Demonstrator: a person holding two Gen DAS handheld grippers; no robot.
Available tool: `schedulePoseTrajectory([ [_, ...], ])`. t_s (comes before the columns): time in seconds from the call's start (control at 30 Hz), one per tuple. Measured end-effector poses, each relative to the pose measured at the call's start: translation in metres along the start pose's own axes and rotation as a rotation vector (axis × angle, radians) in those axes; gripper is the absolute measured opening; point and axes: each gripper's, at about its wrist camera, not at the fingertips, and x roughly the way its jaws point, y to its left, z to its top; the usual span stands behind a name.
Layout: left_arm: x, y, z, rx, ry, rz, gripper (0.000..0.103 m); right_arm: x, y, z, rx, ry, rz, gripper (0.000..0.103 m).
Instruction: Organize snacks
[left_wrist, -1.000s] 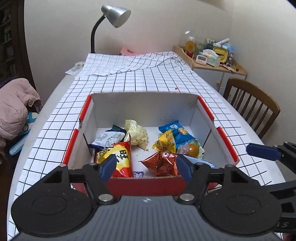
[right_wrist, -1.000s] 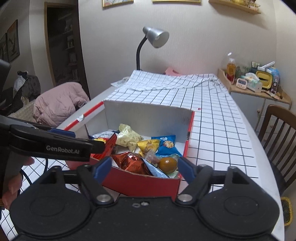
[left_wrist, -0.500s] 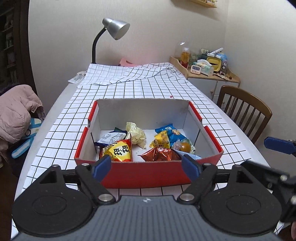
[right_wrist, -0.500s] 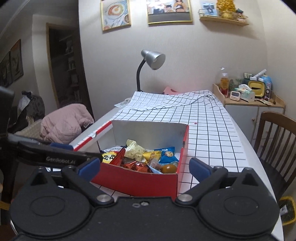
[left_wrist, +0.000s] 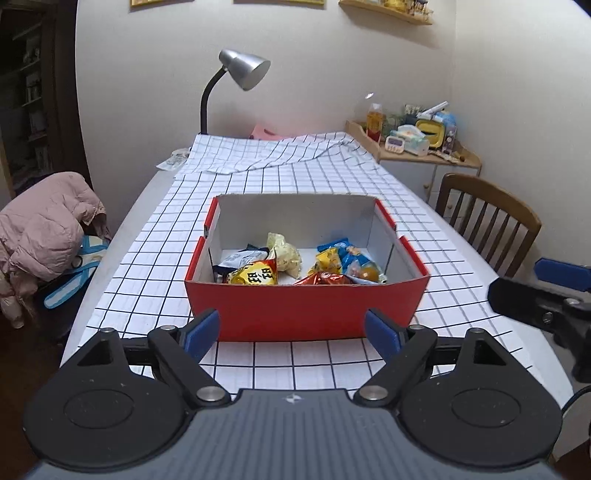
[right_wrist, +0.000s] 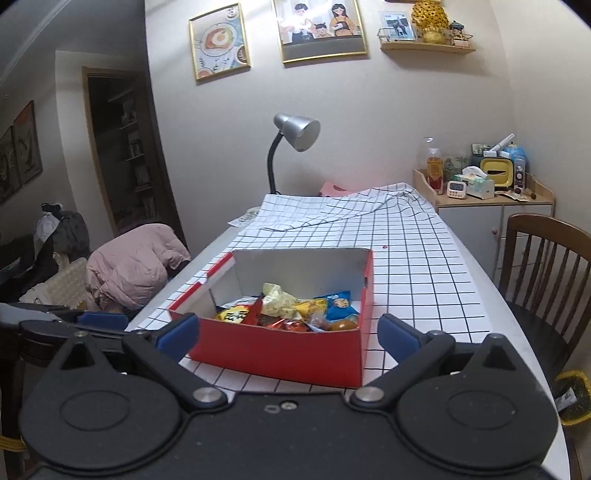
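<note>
Two grippers, both empty with fingers spread wide, held back from the red box (left_wrist: 306, 308) on my side of it. My left gripper (left_wrist: 291, 332) frames the near wall of the box between its blue pads; my right gripper (right_wrist: 288, 334) does the same from further right, and its tip also shows at the right edge of the left wrist view. Neither touches the box.

Box sits on the grid tablecloth (left_wrist: 258, 177), open top, white inside, side flaps folded outward. All snacks are inside, piled toward the near half: yellow-orange bag (left_wrist: 255, 275) front left with bold black characters I can't read at this size, white-and-dark packet (left_wrist: 240, 258) behind it, pale yellow bag (left_wrist: 284, 253) mid, small yellow pack (left_wrist: 327, 260), blue packet (left_wrist: 349, 253), shiny red-foil bag (left_wrist: 323, 278) front centre, clear pouch with an orange round item (left_wrist: 367, 274) front right. No brand text legible on any of them.

Desk lamp (left_wrist: 240, 70) at the far end, wooden chair (left_wrist: 487, 218) on the right, pink jacket (left_wrist: 44, 221) on the left
</note>
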Motion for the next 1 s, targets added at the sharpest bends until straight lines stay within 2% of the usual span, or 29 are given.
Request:
schedulePoseTrajectory([
  [0.4,-0.027,0.001,0.001,0.007,-0.033,0.029,0.086,-0.018,0.006,0.006,0.046,-0.040,0.009,0.103],
  [0.7,-0.029,0.007,0.003,-0.028,-0.027,0.004,0.086,-0.019,0.009,0.006,0.046,-0.054,0.017,0.103],
  [0.83,-0.027,0.008,0.003,-0.032,-0.031,0.040,0.086,-0.017,0.008,0.006,0.067,-0.054,0.036,0.103],
  [1.0,-0.028,0.009,0.003,-0.030,-0.031,0.037,0.086,-0.015,0.013,0.004,0.051,-0.053,0.030,0.103],
])
